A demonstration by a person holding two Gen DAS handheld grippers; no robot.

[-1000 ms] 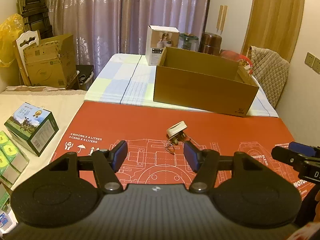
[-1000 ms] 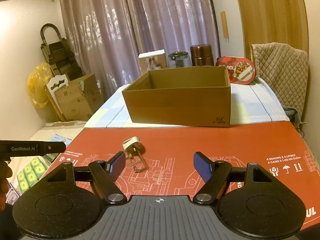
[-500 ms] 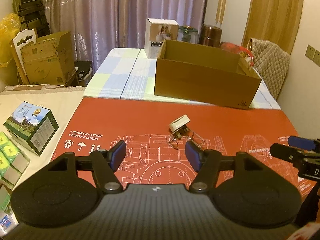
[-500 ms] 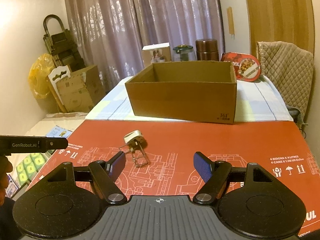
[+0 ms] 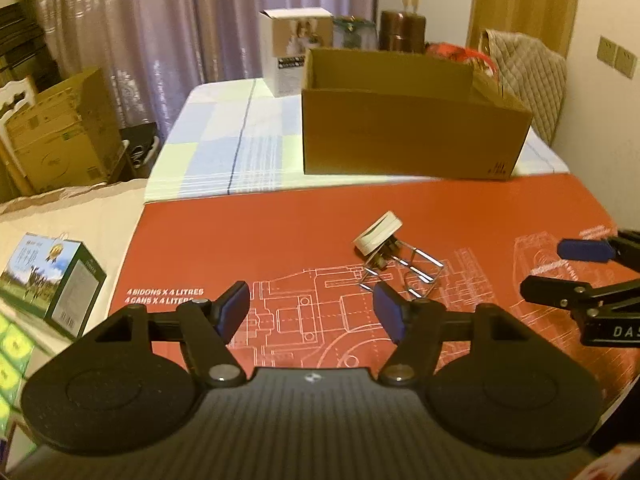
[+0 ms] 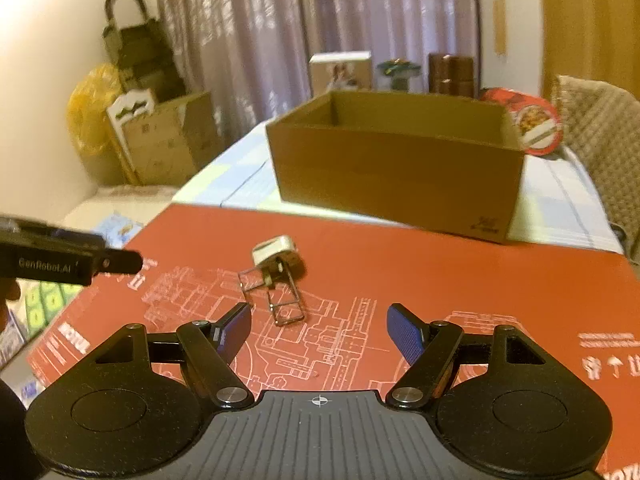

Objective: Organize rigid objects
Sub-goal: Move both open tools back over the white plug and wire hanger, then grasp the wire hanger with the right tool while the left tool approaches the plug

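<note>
Left wrist view: a small white-capped wire object [image 5: 380, 236] is seen lying on the red printed cardboard sheet [image 5: 280, 220], just ahead of the left gripper [image 5: 312, 312] and slightly to its right. It is judged to be light and rigid: a hard plastic block with thin metal wire loops trailing toward the camera. What exactly it is cannot be told, since both views are blurred. The wire frame is likely springy and apt to slip or roll between flat pads, so the white block is judged the better place to be gripped, across its 2 flat faces.

The left gripper's jaws are opening, with nothing between them. The right gripper [image 6: 320, 332] is held moderately wide and empty, with the object [image 6: 276, 252] ahead and to its left.

The cardboard sheet is flat and smooth, so the object may be pushed along it when nudged. Behind it, an open brown cardboard box [image 5: 412, 120] is set on a checked cloth [image 5: 224, 140], and is judged the likely destination. Curtains, stacked cartons and a quilted chair are seen around the room.
</note>
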